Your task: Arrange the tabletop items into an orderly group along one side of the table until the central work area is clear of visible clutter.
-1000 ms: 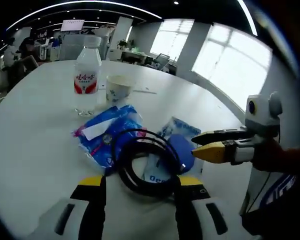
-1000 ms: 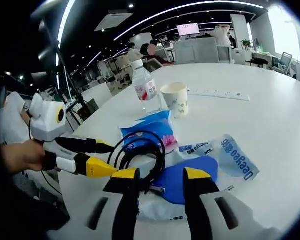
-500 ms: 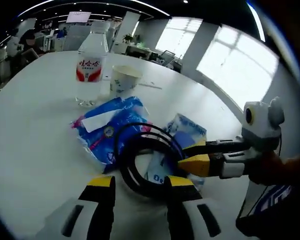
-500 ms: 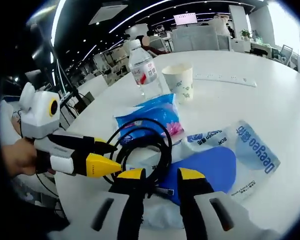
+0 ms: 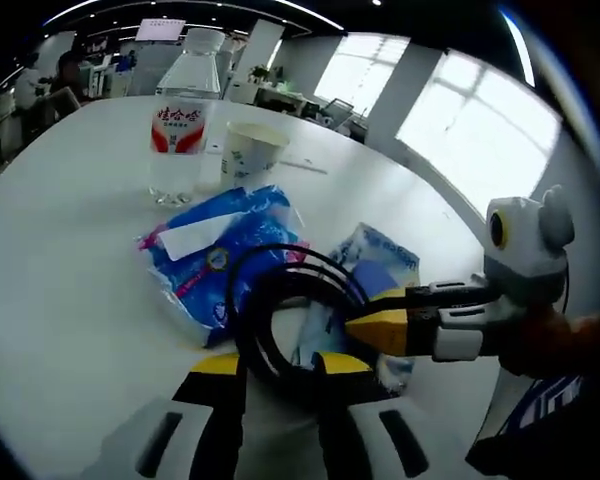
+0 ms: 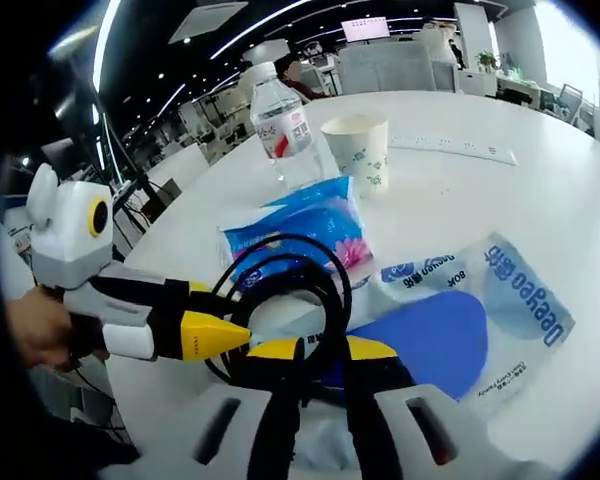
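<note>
Left gripper view: the left gripper (image 5: 277, 365) has its yellow-tipped fingers drawn narrow around the near loop of a black cable (image 5: 280, 320), a glossy, rubbery coil lying on the white bench (image 5: 60, 270) straight ahead of them. Whether they truly pinch it is hard to tell. Beyond the fingers and slightly left lies a crinkly blue tissue pack (image 5: 215, 262); past that stand a clear water bottle (image 5: 177, 125) with a red label and a paper cup (image 5: 247, 160). The right gripper (image 5: 380, 322) reaches in from the right, its tips over the coil beside a blue-and-white plastic pouch (image 5: 375, 275).

Right gripper view: the right gripper (image 6: 320, 352) has its fingers closed to a slit on the cable (image 6: 290, 290) where the loops cross. The left gripper (image 6: 215, 325) points in from the left, touching the same coil. The pouch (image 6: 480, 320) spreads right of the fingers, the tissue pack (image 6: 295, 230) ahead, the bottle (image 6: 280, 125) and cup (image 6: 358, 150) farther on.

The cable looks light, limp and springy; taken at a single strand it would likely sag and uncoil, so gripping across the bunched loops seems wiser. The pouch and tissue pack appear soft and slippery, the cup easily crushed.
</note>
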